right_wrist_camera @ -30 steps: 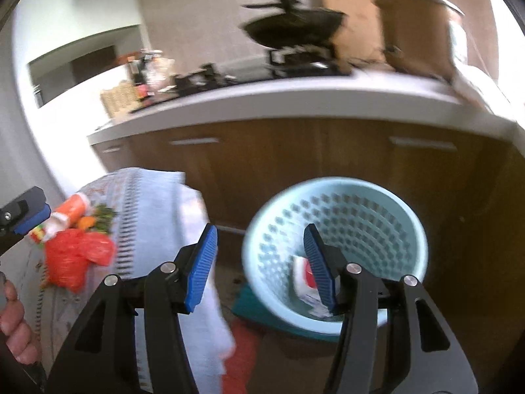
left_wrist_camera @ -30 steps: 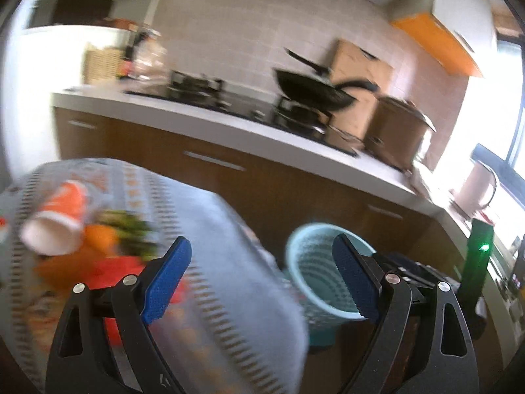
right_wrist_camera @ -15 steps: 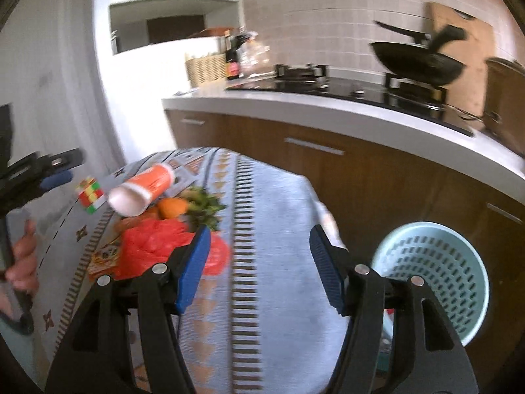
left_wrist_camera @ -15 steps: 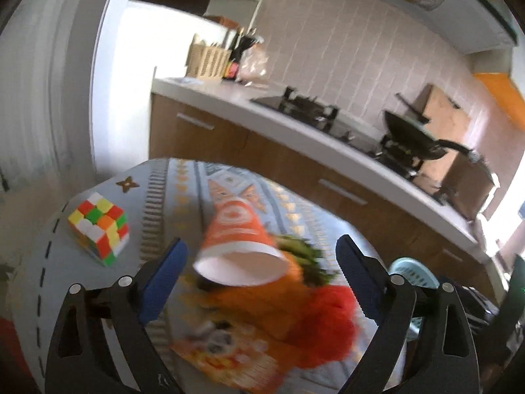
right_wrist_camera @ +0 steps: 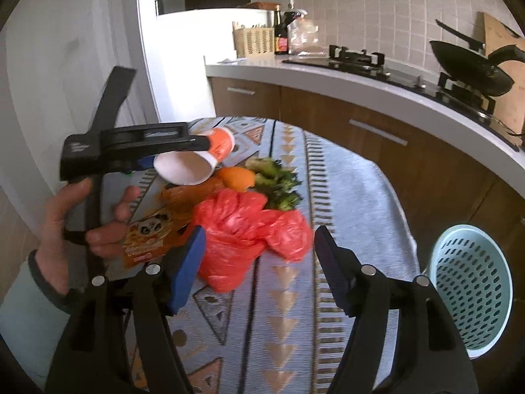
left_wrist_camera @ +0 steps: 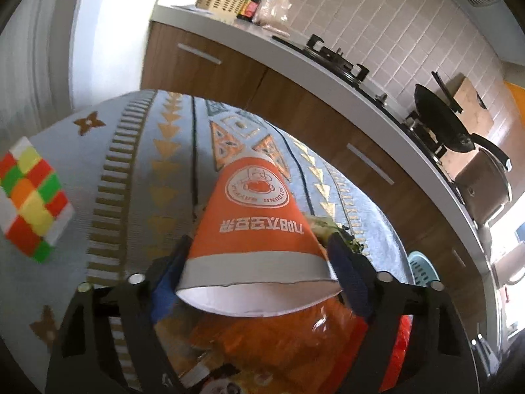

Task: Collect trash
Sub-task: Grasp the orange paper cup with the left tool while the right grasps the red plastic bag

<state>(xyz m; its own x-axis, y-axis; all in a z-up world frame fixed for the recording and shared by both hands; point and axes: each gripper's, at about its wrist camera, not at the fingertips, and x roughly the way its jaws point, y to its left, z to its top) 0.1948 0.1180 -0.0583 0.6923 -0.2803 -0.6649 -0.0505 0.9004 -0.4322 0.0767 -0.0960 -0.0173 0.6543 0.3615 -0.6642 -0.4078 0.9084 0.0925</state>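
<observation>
Closest to me on the right camera, my right gripper [right_wrist_camera: 259, 252] stands open; its jaws have just been opening and hold nothing. A crumpled red bag [right_wrist_camera: 249, 226] lies on the cloth [right_wrist_camera: 344, 197] just ahead of the tips, and I see neither pad pressing it. On the left camera, my left gripper [left_wrist_camera: 256, 262] has just been closing its jaws, and the cup [left_wrist_camera: 256, 216] is between them: orange paper, on its side, its white mouth towards the lens. A blue pad meets the rim on either side, so I read it as gripped, though I cannot tell how firmly. From the right camera I see the person's hand [right_wrist_camera: 75, 223] around that gripper's handle, with one black finger lying over the cup. The cup rests on top of the trash pile, above an orange snack packet [right_wrist_camera: 147, 236] and touching an orange [right_wrist_camera: 238, 177]. Greens [right_wrist_camera: 279, 184] sit just beside the orange, behind the bag. A colour cube [left_wrist_camera: 29, 197] lies apart to the left of the pile. Off the cloth's right edge, lower down, is the pale blue basket [right_wrist_camera: 472, 289]. Beyond all this runs the counter [right_wrist_camera: 328, 75] with a black wok [right_wrist_camera: 469, 65] on the hob.
</observation>
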